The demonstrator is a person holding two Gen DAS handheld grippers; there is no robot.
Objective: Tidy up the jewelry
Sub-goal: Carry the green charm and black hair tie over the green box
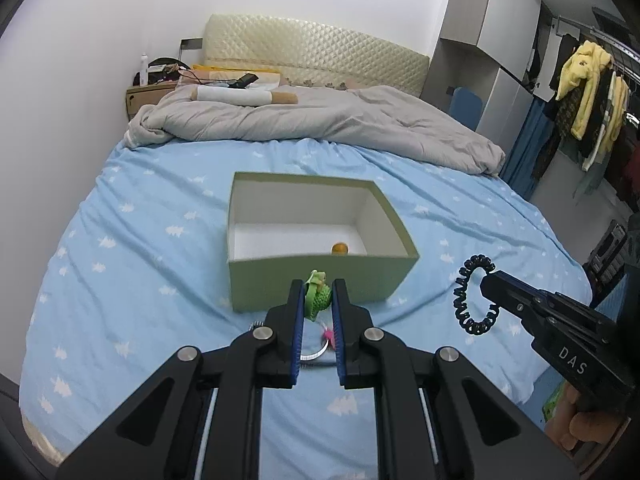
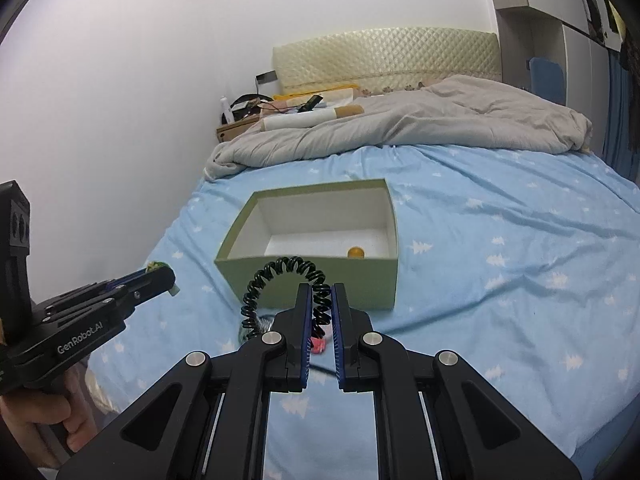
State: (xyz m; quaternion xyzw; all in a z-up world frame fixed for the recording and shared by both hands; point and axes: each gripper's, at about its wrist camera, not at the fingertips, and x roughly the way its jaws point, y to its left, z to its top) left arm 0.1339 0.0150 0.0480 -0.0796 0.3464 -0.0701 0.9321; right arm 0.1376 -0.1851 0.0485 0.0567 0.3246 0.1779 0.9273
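An open pale green box [image 1: 320, 280] [image 2: 352, 284] with a white inside sits on the blue bed sheet. A small orange bead [image 1: 340, 248] [image 2: 355, 252] lies at its bottom. My left gripper [image 1: 318, 298] [image 2: 162, 276] is shut on a green hair tie [image 1: 317, 294], held in front of the box's near wall. My right gripper [image 2: 321, 300] [image 1: 490, 280] is shut on a black spiral hair tie [image 2: 280, 280] [image 1: 466, 300], right of the left one. A silver ring-shaped piece [image 1: 316, 354] and a small pink item [image 1: 328, 334] [image 2: 318, 346] lie on the sheet below the fingers.
A grey duvet [image 1: 320, 120] is bunched at the head of the bed before a quilted headboard [image 1: 312, 52]. A cluttered bedside box [image 1: 148, 96] stands at the far left. Clothes [image 1: 588, 92] hang on a rack at the right. A hand [image 2: 52, 420] holds the left gripper's handle.
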